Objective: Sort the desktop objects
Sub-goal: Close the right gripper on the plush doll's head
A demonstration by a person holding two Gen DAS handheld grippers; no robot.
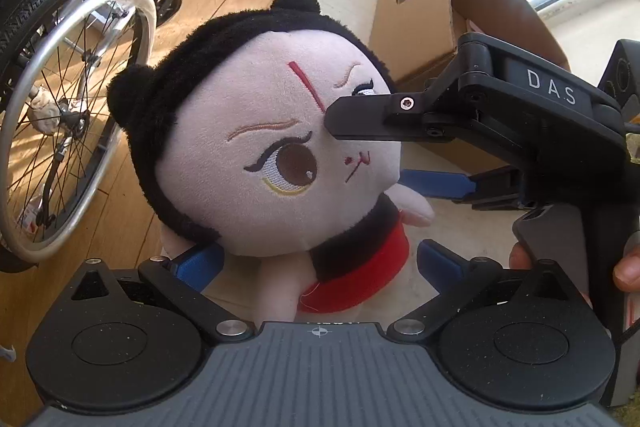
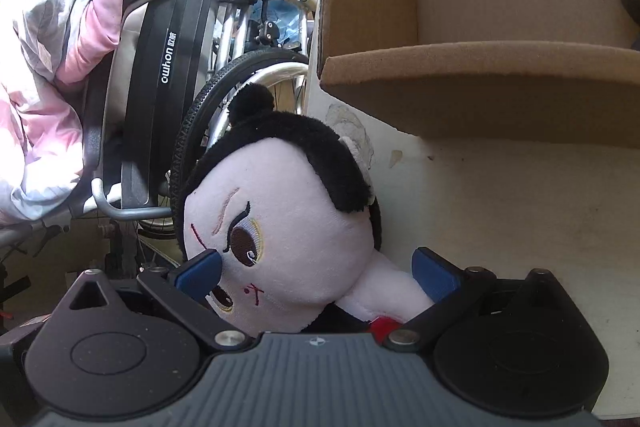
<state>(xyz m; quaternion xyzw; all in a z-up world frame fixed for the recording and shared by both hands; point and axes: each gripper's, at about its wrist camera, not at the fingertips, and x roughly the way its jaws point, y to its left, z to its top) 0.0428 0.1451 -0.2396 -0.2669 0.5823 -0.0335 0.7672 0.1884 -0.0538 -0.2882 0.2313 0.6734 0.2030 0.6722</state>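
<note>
Right wrist: cardboard box point(image 2: 480, 75) above plush doll point(image 2: 288, 227).

Both wrist views closely face one doll point(image 1: 276, 155).

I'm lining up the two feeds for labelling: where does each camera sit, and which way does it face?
Left wrist: on the left gripper, facing the plush doll, wheelchair and cardboard box; the right gripper and a hand show.
Right wrist: on the right gripper, facing the doll's head, wheelchair and box.
Shared: doll, wheelchair, box.
</note>
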